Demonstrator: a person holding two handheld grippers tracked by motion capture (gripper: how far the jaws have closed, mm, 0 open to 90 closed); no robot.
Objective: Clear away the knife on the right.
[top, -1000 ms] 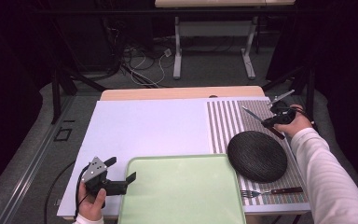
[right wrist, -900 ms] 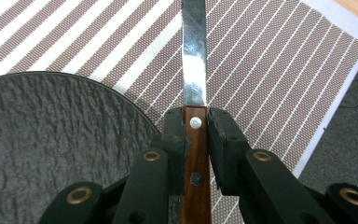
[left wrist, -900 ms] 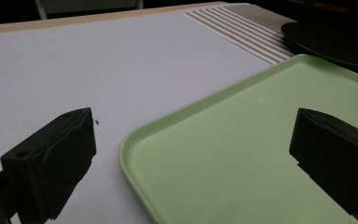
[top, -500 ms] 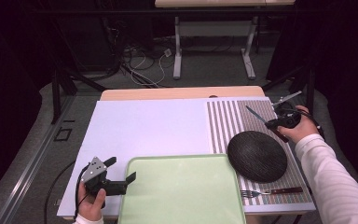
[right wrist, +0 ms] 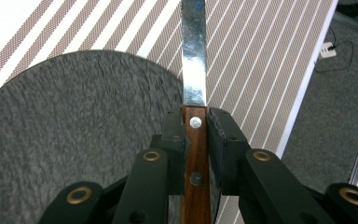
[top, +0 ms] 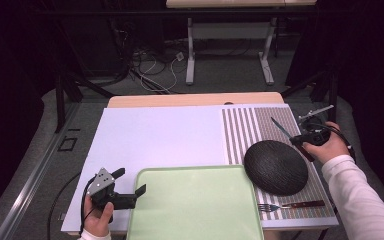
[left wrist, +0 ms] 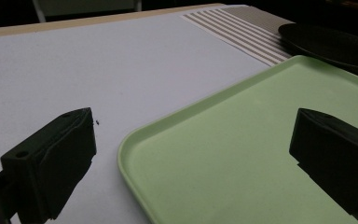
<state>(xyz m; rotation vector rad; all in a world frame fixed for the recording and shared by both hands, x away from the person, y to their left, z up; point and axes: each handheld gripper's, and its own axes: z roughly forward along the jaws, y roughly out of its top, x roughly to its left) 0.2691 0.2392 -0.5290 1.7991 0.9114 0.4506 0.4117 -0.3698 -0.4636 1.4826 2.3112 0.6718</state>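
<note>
Right claw (right wrist: pixel 196 135) clamped on knife (right wrist: pixel 194 70) by its wooden handle
Blade held above striped mat (top: pixel 240 132), just beside dark plate (top: pixel 275 167); left claw (top: pixel 130 187) open at green tray (top: pixel 195 210) edge

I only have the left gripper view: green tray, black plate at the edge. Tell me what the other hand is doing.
Observer: The right gripper is shut on a knife, jaws clamped on its wooden handle.
Operator: Report where that knife sits relative to the plate.
Observer: In the high view the blade points up and away, beyond the far right rim of the black plate, above the striped mat.
Operator: List any other cutlery.
Observer: A fork lies on the mat at the plate's near side, just right of the green tray.
Operator: Give me my own gripper's state.
Observer: The left gripper is open at the tray's near left corner, holding nothing.
</note>
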